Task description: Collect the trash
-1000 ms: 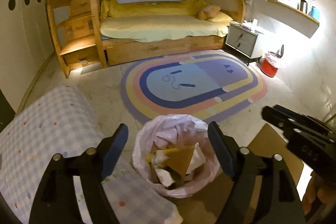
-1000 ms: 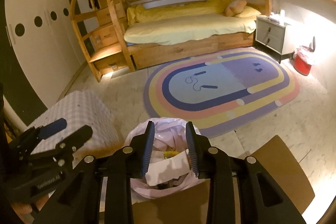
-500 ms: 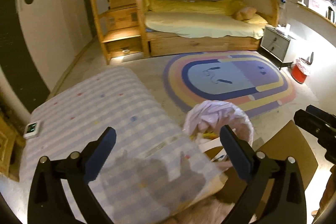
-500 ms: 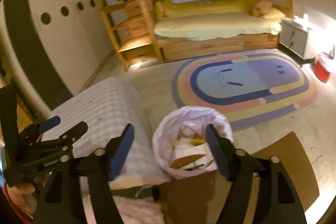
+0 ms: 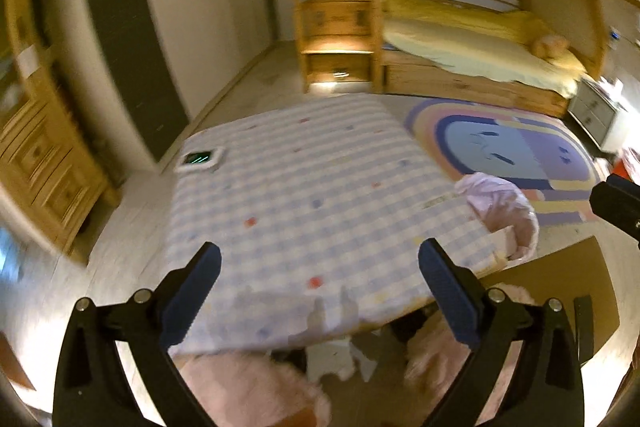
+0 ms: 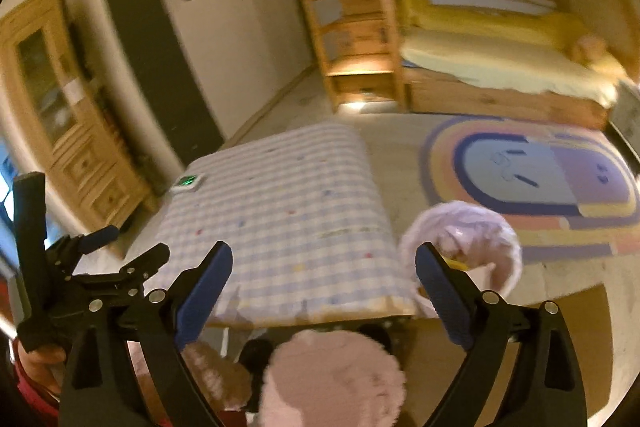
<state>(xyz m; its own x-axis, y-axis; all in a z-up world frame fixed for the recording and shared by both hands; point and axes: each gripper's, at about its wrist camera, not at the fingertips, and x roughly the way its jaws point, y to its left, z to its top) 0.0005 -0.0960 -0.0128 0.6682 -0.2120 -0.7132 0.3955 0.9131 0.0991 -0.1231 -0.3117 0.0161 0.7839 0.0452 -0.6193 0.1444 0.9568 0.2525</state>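
The trash bin [image 5: 504,211], lined with a pale pink bag, stands on the floor just off the table's right corner. Paper scraps show inside the bin [image 6: 472,231]. My left gripper [image 5: 319,259] hangs open over the near edge of the checked tablecloth [image 5: 312,179], with nothing between its blue pads. My right gripper [image 6: 323,259] has its jaws opening wide and empty, above the cloth's [image 6: 280,211] near edge and left of the bin. The left gripper [image 6: 132,243] also shows at the far left, held by a hand. Both views are blurred.
A small white device with a green display [image 5: 200,159] lies on the table's far left corner. Brown cardboard [image 5: 560,279] lies on the floor beside the bin. Pink fluffy slippers [image 6: 332,375] are below the grippers. A striped rug [image 6: 540,179], a bunk bed and a wooden cabinet [image 6: 60,107] surround the table.
Both grippers have swung left and upward, from over the bin to over the table. The right gripper's jaws have gone from narrow to wide. The bin now sits at the right.
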